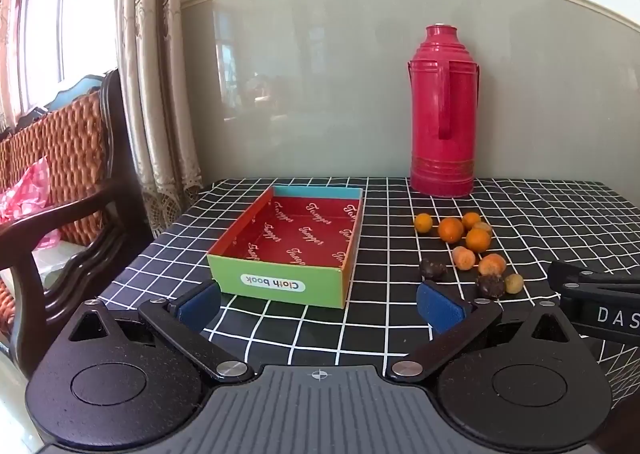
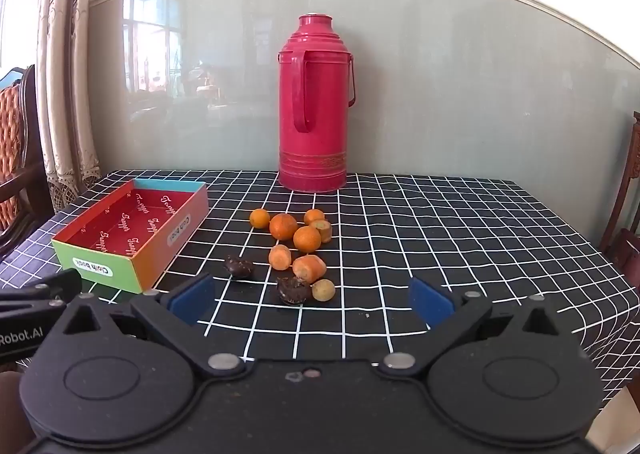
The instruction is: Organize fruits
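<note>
A shallow cardboard box (image 1: 280,286) with a red inside and a green "Cloth book" front stands empty on the table, also in the right wrist view (image 2: 100,264). A loose cluster of small oranges (image 1: 450,229) (image 2: 283,226), carrot pieces (image 2: 309,268), two dark shrivelled fruits (image 2: 239,266) (image 2: 293,290) and a small yellowish fruit (image 2: 323,290) lies to its right. My left gripper (image 1: 318,304) is open and empty, just before the box. My right gripper (image 2: 312,300) is open and empty, just before the dark fruit.
A tall red thermos (image 1: 442,112) (image 2: 314,106) stands at the back by the wall. The table has a black cloth with white checks (image 2: 440,238). A wooden chair (image 1: 60,190) stands left of the table, curtains behind it.
</note>
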`<state>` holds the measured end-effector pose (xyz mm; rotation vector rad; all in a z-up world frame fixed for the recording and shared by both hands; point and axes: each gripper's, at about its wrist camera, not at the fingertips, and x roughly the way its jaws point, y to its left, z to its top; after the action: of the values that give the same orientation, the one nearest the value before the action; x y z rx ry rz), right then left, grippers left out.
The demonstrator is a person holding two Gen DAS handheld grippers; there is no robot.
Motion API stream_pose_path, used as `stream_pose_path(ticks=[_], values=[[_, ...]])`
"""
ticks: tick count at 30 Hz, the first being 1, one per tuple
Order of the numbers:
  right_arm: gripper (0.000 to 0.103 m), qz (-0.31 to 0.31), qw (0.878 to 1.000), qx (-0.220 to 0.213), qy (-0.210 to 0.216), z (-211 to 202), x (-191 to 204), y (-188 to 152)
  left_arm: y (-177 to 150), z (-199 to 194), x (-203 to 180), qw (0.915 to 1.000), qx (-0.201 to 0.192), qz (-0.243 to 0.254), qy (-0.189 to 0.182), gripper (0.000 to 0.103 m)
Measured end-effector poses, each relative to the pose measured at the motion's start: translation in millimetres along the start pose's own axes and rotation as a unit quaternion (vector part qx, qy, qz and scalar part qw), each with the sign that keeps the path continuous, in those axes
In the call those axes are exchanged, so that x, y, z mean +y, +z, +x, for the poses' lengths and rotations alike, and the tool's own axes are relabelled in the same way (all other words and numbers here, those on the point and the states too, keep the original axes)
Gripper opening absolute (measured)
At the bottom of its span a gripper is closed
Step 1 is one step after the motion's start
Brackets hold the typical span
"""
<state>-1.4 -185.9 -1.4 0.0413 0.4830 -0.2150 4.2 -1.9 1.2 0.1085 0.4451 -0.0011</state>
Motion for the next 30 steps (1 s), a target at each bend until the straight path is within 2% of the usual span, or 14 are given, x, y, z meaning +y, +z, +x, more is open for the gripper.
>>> stream_pose_path(ticks=[30], values=[[0.097,-0.009,1.000,0.003,0.001,3.2,7.0,-1.8,-4.2,6.1,8.7,0.9999,0.004,-0.015,-0.004,0.103]])
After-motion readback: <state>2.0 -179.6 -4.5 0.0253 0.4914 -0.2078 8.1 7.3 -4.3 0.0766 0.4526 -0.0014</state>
